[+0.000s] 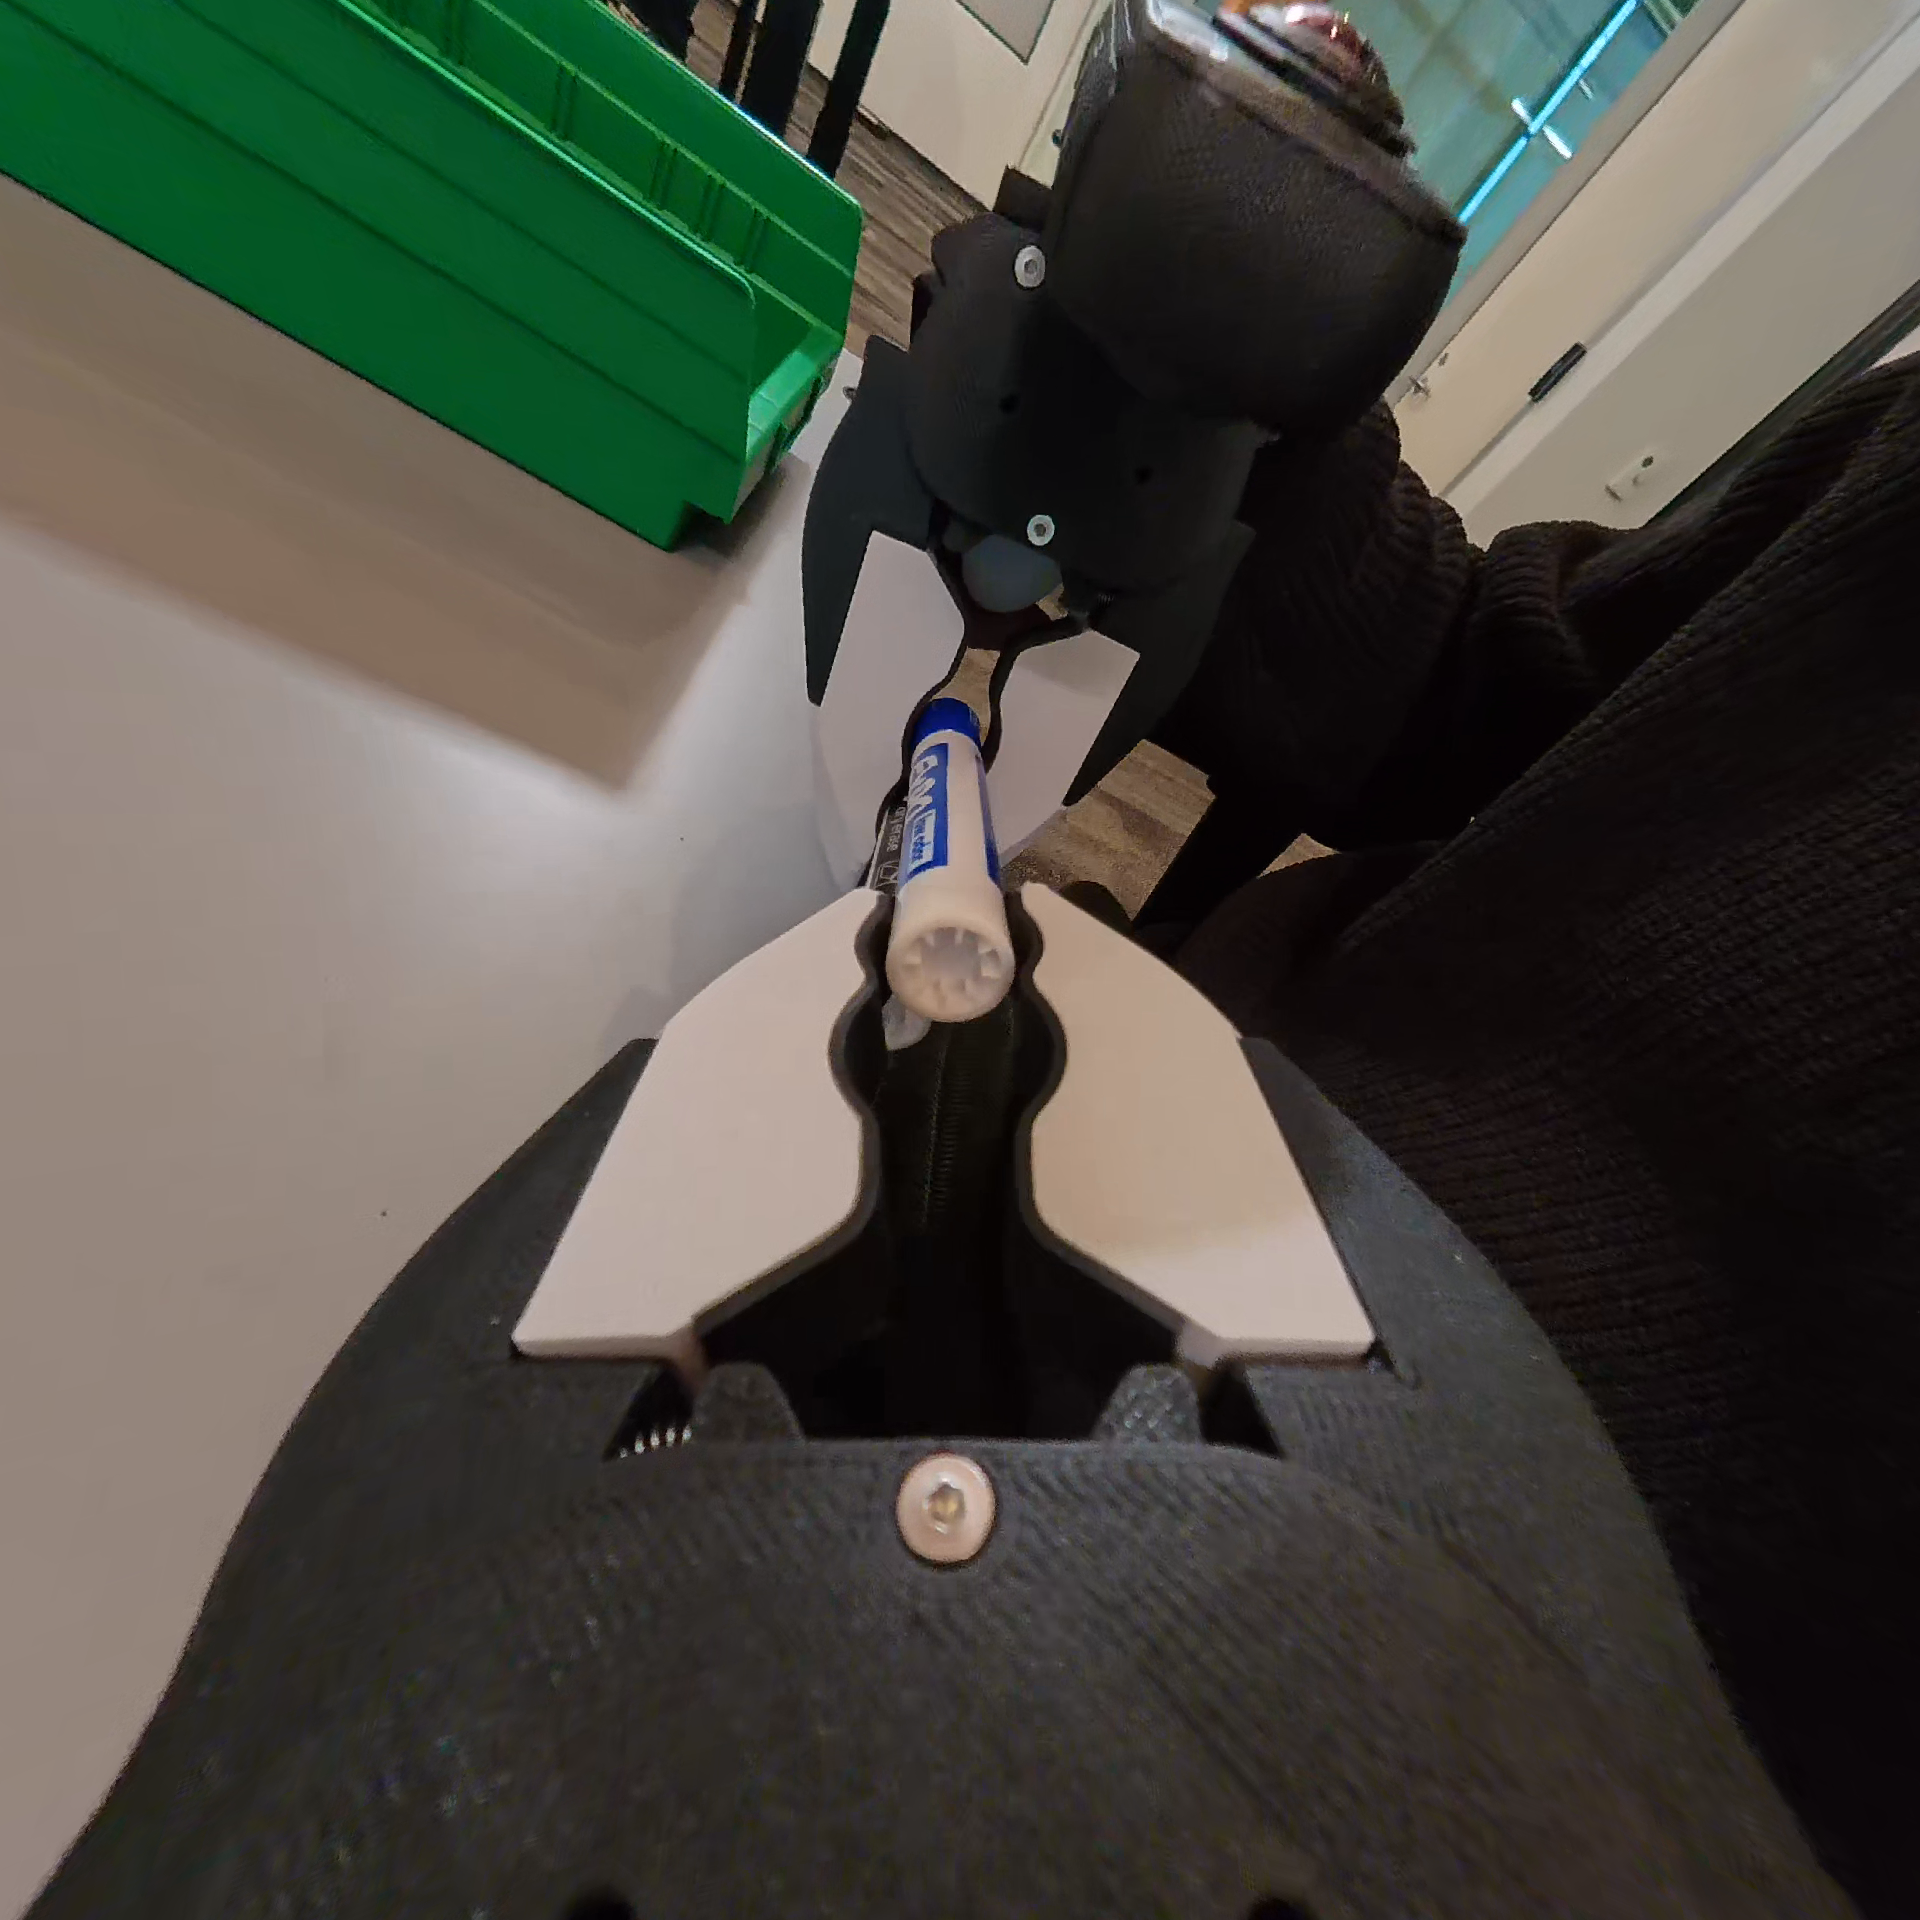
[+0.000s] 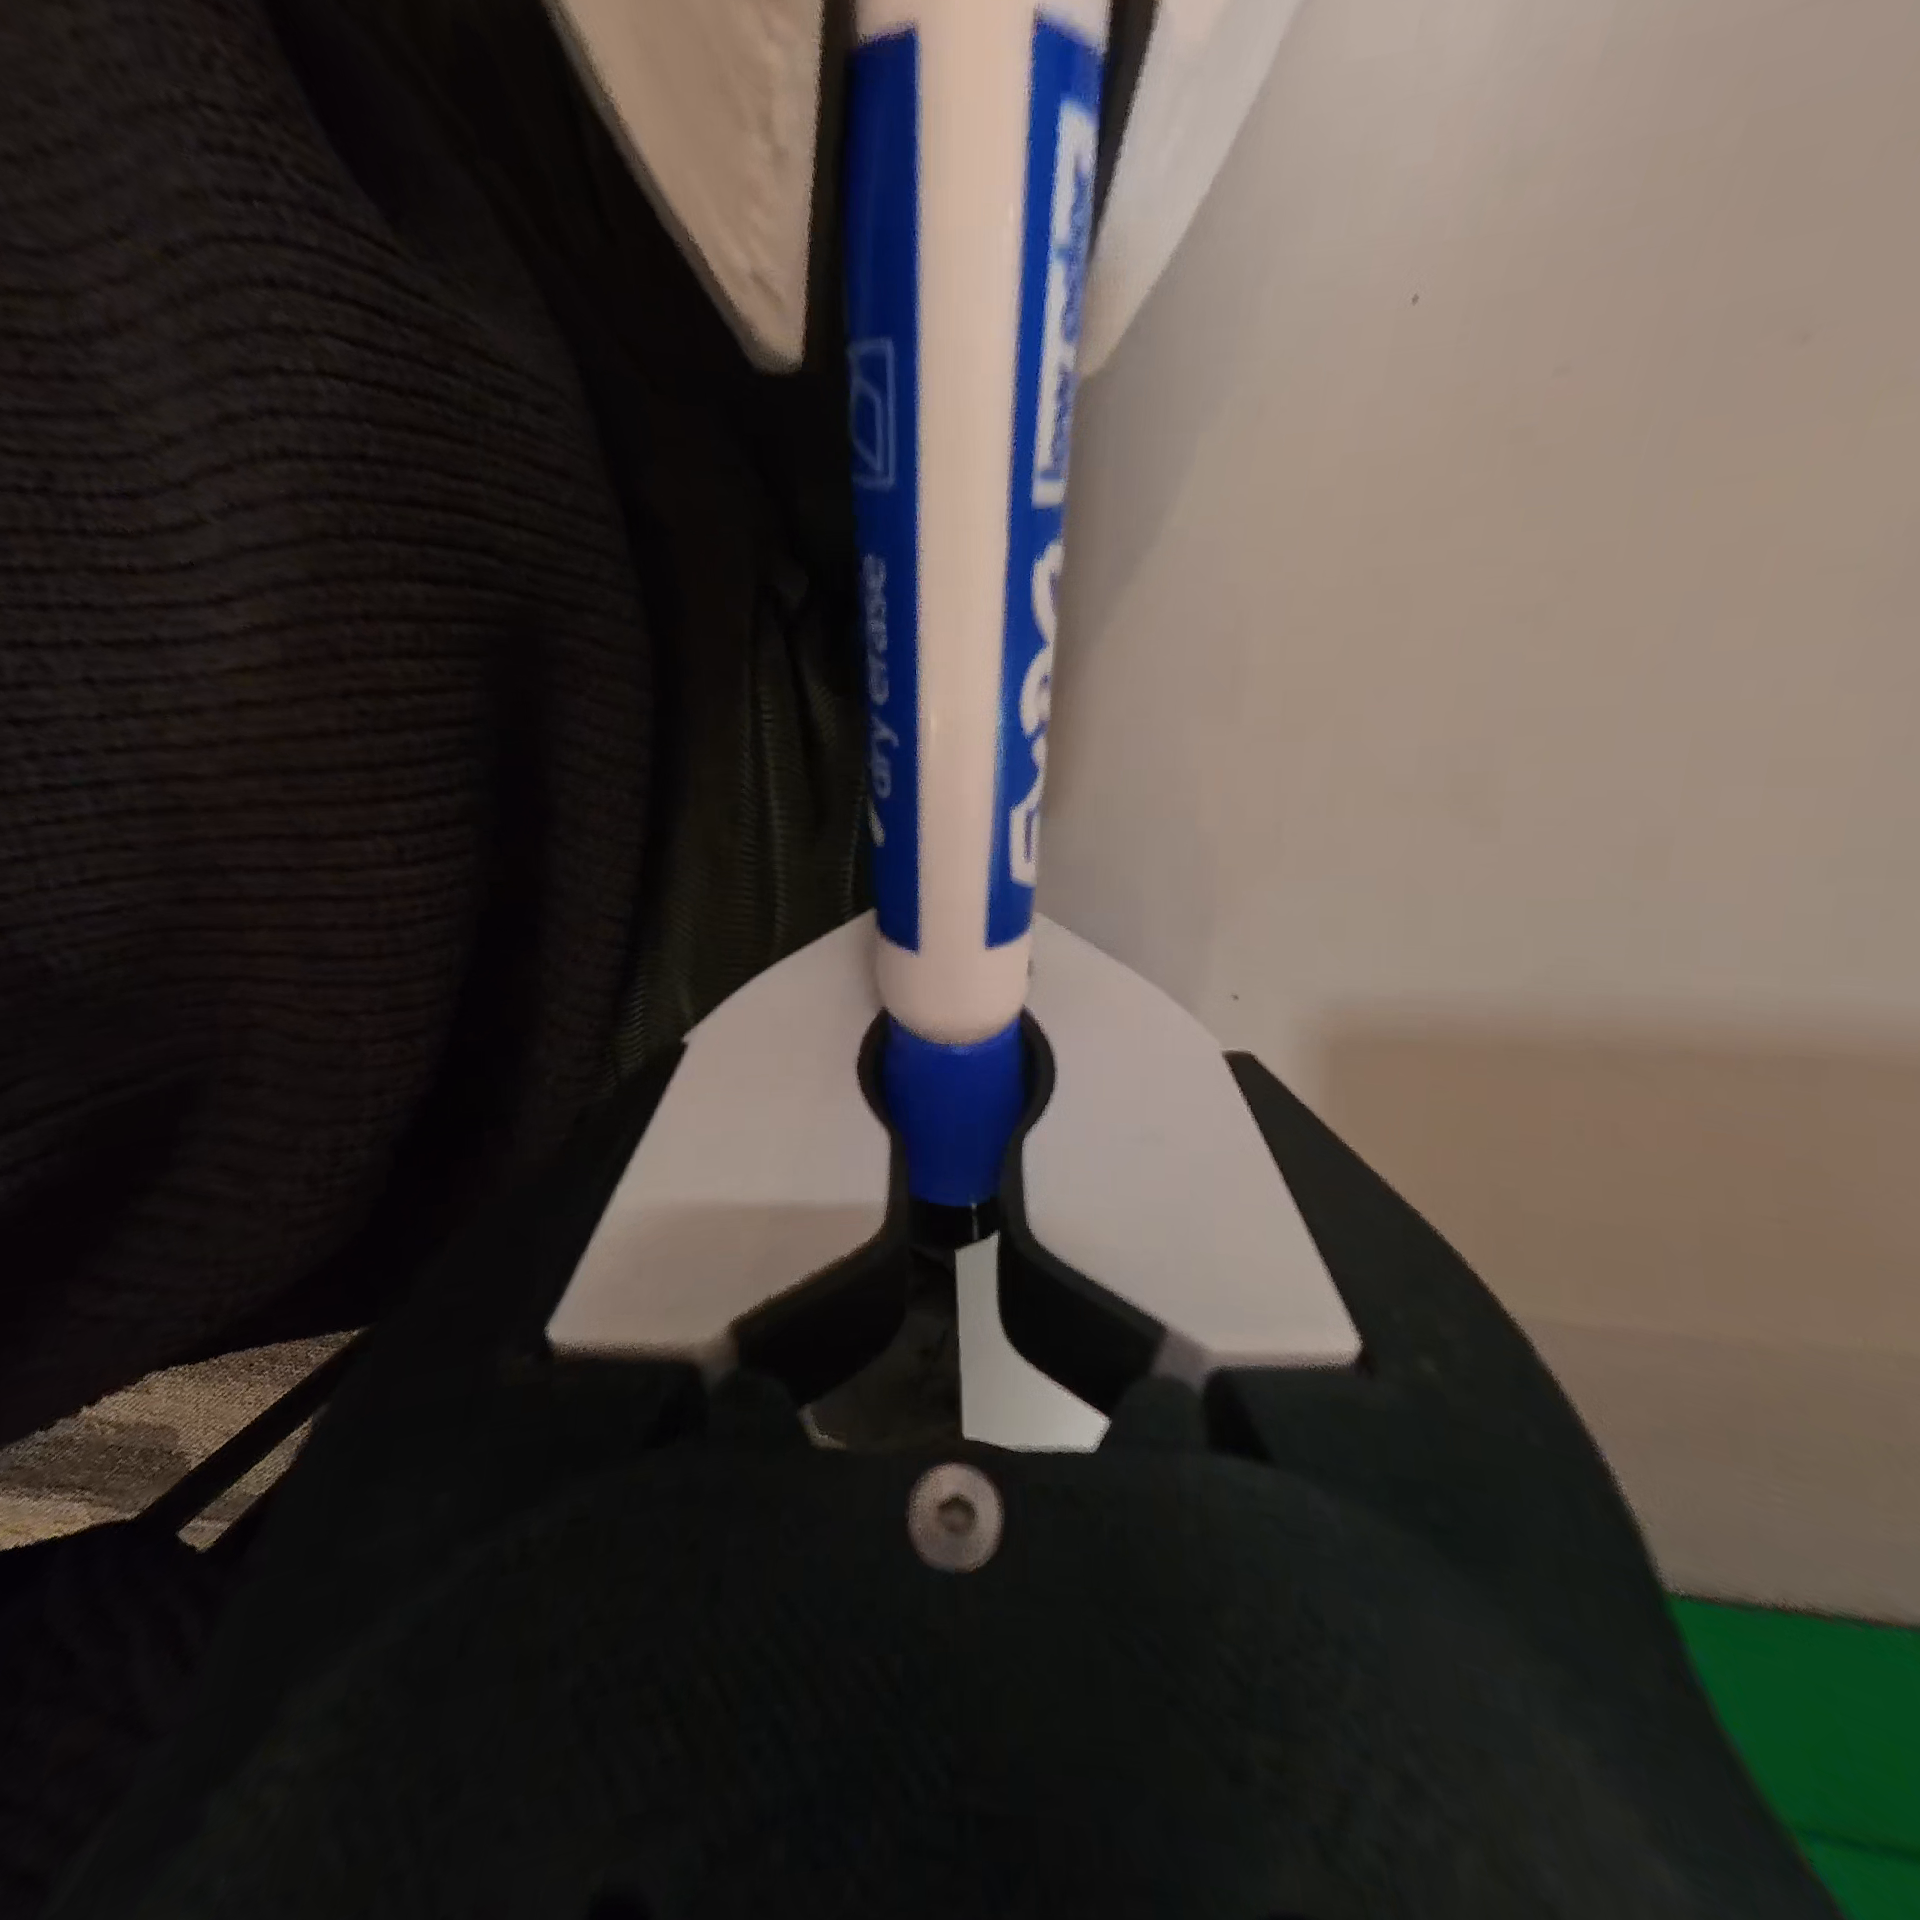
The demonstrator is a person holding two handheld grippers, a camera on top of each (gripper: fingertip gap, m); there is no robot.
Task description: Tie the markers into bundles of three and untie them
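Observation:
A white marker with blue label panels (image 1: 951, 821) is held between my two grippers, above the edge of a white table (image 1: 260, 831). My left gripper (image 1: 948, 940) is shut on the marker's white back end, which points at the left camera. My right gripper (image 1: 961, 717) faces the left one and is shut on the marker's blue end. In the right wrist view the marker (image 2: 961, 520) runs straight away from the right gripper (image 2: 954, 1049). Its blue tapered end (image 2: 951, 1122), with a black tip, sits in the notch between the pads. The left gripper's white pads (image 2: 727, 156) clamp the far end.
Green plastic bins (image 1: 416, 208) stand on the table at the far left; a green edge (image 2: 1787, 1714) shows at lower right of the right wrist view. A person's black knit sleeve (image 1: 1662, 935) fills the right side and also shows in the right wrist view (image 2: 260, 623). Wood floor lies beyond the table. The left gripper's tips are roughly 9 cm from the right gripper's.

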